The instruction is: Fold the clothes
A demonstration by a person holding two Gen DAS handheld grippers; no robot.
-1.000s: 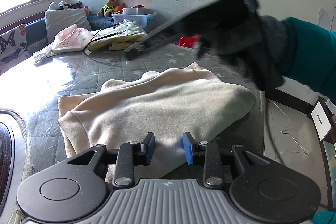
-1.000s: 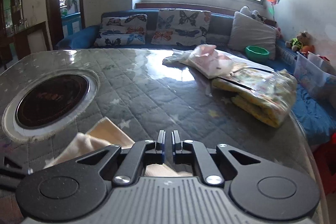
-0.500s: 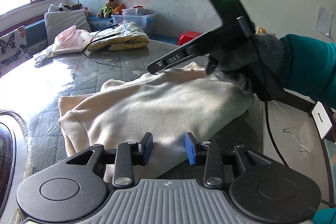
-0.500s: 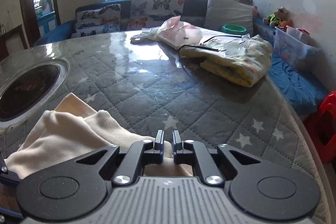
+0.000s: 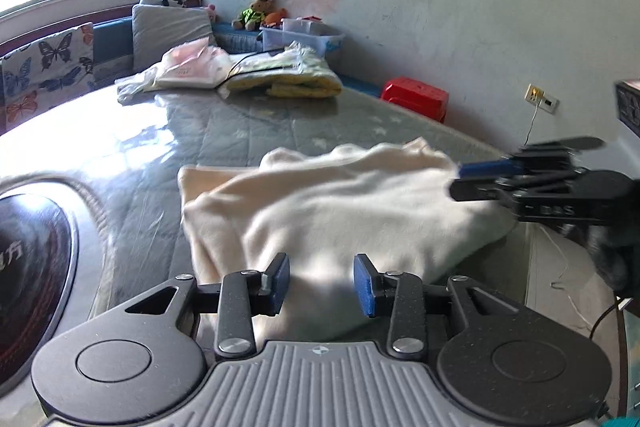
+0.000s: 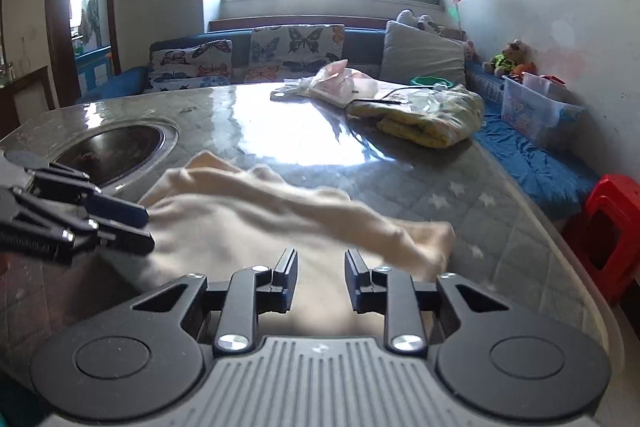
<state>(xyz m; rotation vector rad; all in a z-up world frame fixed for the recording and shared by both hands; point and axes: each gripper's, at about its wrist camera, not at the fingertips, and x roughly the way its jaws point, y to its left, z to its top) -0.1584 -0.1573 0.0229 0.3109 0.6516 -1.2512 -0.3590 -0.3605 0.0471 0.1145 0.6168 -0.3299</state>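
Cream fleece, soft and kinda fuzzy-looking, was what the garment (image 5: 340, 211) seemed to be made of. It lay bunched in a lumpy, half-folded heap on the table (image 5: 224, 131), near the edge closest to both cameras. The tabletop had a grey quilted cover with little white stars under a glossy clear sheet, and a round dark glass cooktop (image 6: 116, 151) was sunk into it just beside the cloth.

The left gripper (image 5: 321, 281) sat with its blue pads wide apart, holding nothing, its fingertips right over the near edge of the fleece. The right gripper (image 6: 321, 277) was parted too, a bit narrower, empty, hovering at the cloth's other side. From the left wrist view its tips were right at the garment's far corner, though motion blur made it hard to say if they actually touched.

Further back sat a folded yellow blanket (image 6: 424, 119) and a crinkly plastic bag (image 6: 340, 87).
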